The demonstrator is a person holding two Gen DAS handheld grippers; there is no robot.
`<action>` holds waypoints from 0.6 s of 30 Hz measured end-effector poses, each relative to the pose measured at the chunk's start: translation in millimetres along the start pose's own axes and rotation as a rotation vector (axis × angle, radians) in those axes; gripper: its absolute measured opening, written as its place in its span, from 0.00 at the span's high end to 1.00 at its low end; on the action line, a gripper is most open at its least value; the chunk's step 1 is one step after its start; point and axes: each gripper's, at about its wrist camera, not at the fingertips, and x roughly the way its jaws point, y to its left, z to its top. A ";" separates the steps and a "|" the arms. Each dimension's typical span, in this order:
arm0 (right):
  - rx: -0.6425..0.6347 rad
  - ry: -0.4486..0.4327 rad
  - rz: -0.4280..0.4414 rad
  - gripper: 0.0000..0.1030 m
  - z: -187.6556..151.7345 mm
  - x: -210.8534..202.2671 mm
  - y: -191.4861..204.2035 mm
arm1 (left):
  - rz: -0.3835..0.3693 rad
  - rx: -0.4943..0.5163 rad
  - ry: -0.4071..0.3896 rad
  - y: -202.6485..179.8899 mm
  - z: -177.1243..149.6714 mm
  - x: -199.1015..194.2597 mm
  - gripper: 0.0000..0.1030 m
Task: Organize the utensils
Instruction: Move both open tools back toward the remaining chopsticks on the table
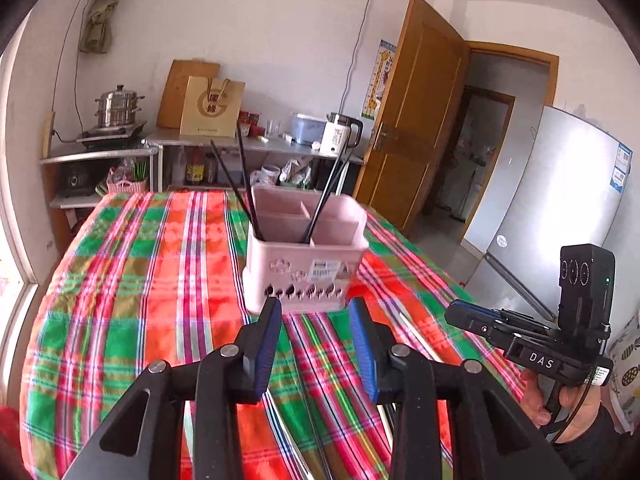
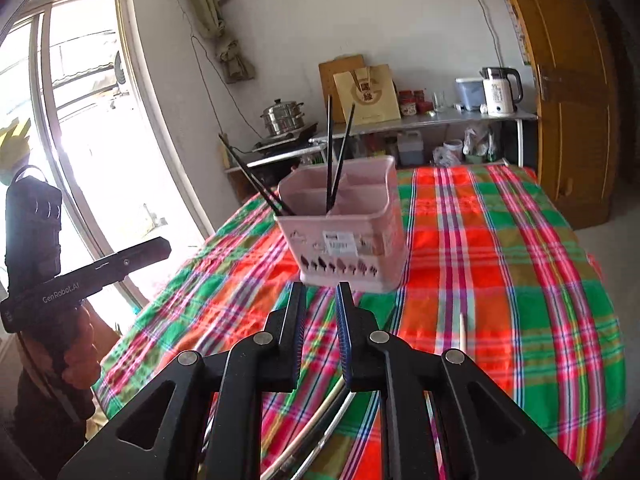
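Observation:
A pink divided caddy [image 1: 304, 264] [image 2: 348, 240] stands on the plaid tablecloth [image 1: 140, 280]. Black chopsticks [image 1: 248, 184] [image 2: 334, 152] lean out of its front compartments. My left gripper [image 1: 316, 308] hovers just in front of the caddy, open, nothing between its blue pads. My right gripper [image 2: 320, 292] also faces the caddy, its jaws a narrow gap apart and empty. A pale chopstick [image 1: 416, 332] [image 2: 463, 332] lies on the cloth to the right. More pale and metal utensils [image 2: 320, 420] lie under the right gripper, partly hidden. Each view shows the other gripper at its edge [image 1: 456, 314] [image 2: 166, 246].
Behind the table a metal shelf [image 1: 256, 146] carries a steamer pot [image 1: 118, 108], a paper bag [image 1: 212, 106] and a white kettle [image 1: 340, 134]. A wooden door [image 1: 416, 120] and a silver fridge [image 1: 560, 208] stand right; a window [image 2: 80, 120] is left.

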 end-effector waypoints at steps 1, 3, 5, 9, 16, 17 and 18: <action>0.017 0.022 0.001 0.85 -9.3 4.6 -3.2 | 0.000 -0.010 0.025 2.3 -9.0 5.6 0.66; 0.046 0.071 0.012 0.85 -25.1 14.5 -7.5 | 0.004 -0.025 0.063 7.5 -24.5 13.7 0.66; 0.068 0.109 0.018 0.85 -39.3 22.4 -10.2 | 0.013 -0.038 0.085 11.7 -35.7 18.7 0.66; 0.088 0.171 0.022 0.85 -54.8 36.2 -12.0 | 0.016 -0.073 0.106 22.9 -47.3 22.4 0.66; 0.119 0.246 0.018 0.85 -72.3 53.4 -12.9 | 0.018 -0.105 0.123 34.9 -52.8 27.5 0.66; 0.125 0.254 0.014 0.85 -73.6 55.3 -13.8 | 0.018 -0.107 0.126 35.6 -52.3 28.8 0.66; 0.130 0.261 0.013 0.85 -74.8 57.1 -15.1 | 0.019 -0.109 0.128 36.4 -52.4 30.0 0.66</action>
